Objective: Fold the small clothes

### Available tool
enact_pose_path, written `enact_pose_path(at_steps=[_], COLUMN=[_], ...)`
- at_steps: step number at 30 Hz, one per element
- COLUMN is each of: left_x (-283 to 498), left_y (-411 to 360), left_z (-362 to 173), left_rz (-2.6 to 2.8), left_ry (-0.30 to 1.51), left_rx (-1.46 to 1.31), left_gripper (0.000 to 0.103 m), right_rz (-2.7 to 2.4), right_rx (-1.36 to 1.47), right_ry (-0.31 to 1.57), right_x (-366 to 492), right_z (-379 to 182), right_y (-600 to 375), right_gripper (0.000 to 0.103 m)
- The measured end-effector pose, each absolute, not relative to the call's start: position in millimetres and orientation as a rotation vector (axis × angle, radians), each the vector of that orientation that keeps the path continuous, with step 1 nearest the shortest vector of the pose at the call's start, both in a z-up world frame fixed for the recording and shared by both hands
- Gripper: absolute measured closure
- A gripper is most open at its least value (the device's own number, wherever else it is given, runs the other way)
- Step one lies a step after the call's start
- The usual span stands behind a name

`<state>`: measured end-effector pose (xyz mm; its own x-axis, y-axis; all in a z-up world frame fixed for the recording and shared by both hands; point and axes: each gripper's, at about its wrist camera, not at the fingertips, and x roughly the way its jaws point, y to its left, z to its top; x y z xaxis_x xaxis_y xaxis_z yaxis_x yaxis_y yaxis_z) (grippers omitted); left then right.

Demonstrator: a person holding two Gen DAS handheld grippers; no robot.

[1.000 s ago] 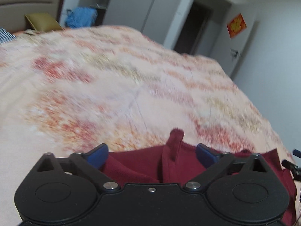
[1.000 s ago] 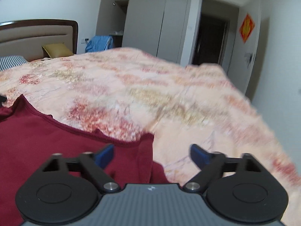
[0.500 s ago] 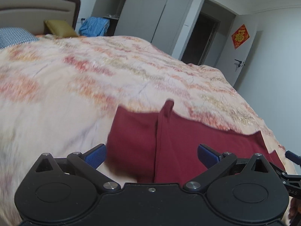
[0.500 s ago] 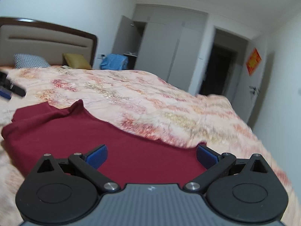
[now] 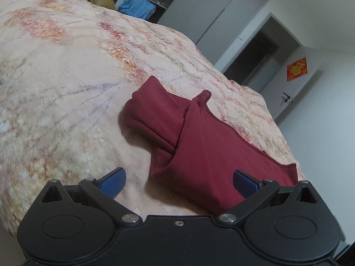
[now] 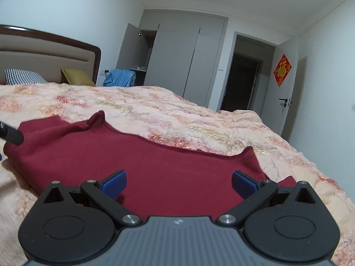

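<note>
A dark red garment (image 5: 208, 153) lies folded on the floral bedspread (image 5: 66, 93), with one end doubled over itself at its left. It also shows in the right wrist view (image 6: 133, 155) as a long flat band. My left gripper (image 5: 178, 180) is open and empty, held just above the garment's near left edge. My right gripper (image 6: 178, 180) is open and empty above the garment's near edge. A black part of the left gripper (image 6: 11, 134) shows at the left edge of the right wrist view.
The bedspread (image 6: 199, 119) covers the whole bed. A headboard (image 6: 51, 55), a checked pillow (image 6: 22, 76) and a mustard cushion (image 6: 76, 77) are at the far end. Grey wardrobes (image 6: 188, 62), a blue cloth (image 6: 119, 77) and an open doorway (image 6: 241, 82) stand beyond.
Both grippers have pulled back and up from the garment, which now lies let go and flat on the bed. The left wrist view has tilted.
</note>
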<state>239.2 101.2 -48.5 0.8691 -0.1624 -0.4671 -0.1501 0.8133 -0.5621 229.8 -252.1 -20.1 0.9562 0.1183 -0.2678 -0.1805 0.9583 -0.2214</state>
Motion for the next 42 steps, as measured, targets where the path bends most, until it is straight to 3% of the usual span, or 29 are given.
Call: enact_pose_path(at_steps=[13,42], left_x=[237.9,252.6], left_y=[92.9,73.6], left_z=[-52.6,-46.0], left_rz=[-0.003,0.007], left_ry=[0.52,0.566], left_rx=[-0.58,-0.556], left_gripper=[0.001,0.001], right_rz=[0.163,0.182], right_rx=[-0.239,-0.206], right_ry=[0.292,0.292], right_x=[233.1,234.2], right_z=[-59.9,-61.6], right_y=[-244.8,-251.4], right_gripper=[0.0,0.0])
